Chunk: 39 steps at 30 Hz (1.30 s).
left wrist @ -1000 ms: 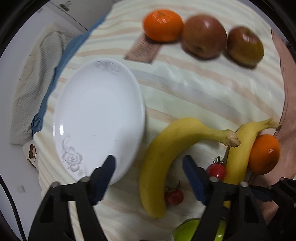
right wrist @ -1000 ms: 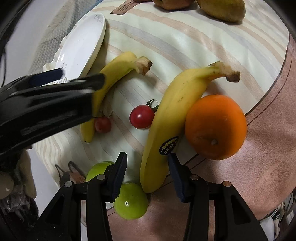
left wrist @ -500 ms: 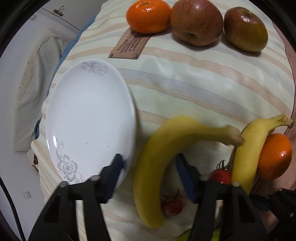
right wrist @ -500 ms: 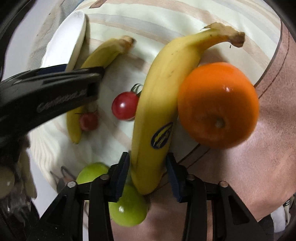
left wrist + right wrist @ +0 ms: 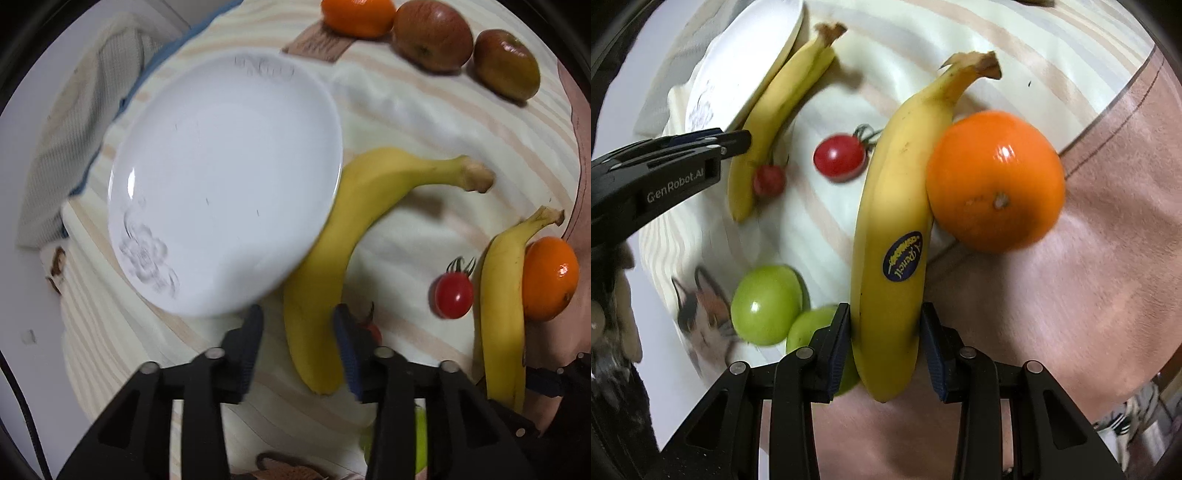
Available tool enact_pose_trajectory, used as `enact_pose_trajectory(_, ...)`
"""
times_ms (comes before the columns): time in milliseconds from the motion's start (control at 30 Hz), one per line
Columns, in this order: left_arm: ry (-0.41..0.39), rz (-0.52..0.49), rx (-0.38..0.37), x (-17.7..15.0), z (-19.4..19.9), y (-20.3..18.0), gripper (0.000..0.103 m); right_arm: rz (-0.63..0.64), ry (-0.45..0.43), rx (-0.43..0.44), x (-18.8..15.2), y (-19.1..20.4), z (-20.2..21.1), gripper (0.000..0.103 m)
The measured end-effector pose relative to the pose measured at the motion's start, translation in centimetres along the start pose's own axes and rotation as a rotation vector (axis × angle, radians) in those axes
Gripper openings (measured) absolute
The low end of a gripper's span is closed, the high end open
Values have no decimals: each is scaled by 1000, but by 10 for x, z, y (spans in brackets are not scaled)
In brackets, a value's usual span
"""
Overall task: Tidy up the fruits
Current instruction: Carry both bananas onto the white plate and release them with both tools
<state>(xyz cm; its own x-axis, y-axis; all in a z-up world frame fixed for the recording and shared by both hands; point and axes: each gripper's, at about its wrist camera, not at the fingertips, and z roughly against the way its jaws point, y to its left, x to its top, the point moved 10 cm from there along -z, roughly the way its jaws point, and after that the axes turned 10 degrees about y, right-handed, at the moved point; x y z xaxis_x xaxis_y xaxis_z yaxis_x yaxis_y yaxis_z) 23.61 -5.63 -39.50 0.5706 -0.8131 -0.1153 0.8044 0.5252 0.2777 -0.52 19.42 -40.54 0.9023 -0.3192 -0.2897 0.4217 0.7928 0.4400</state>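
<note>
since a second ago both grippers have closed in on their bananas. left wrist view: we see the left gripper [image 5: 298, 325] with jaws narrowed around the lower end of the banana [image 5: 332, 251], not clearly pinching; its long axis runs away from us, stem far right, plate [image 5: 207, 155] touching its left side. right wrist view: the right gripper [image 5: 884, 332] is clamped on the stickered banana [image 5: 897, 206], long axis straight ahead, orange [image 5: 995, 181] touching its right.
</note>
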Motion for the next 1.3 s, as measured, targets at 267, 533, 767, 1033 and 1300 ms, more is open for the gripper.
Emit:
enact_pose_trajectory(267,20,76,-76,-20,-9,-4,30,-34,9,8,0,-9,-3,41)
enact_pose_trajectory(533,2,95,-34,-84,1,-11,29,30,-9,-71,-12,-1,6,40)
enact_pose_trajectory(767,41,204,-89,-175,4,-7,29,87,23,-93,-35,-1,14,40)
enact_pose_trajectory(1033,131,268,-175,-275,-10,-11,32,122,91,-101,-78,-25,20,42)
enact_pose_trajectory(1300,136,218,-147,-271,-35,11,41,59,5,-131,-65,-35,32,45)
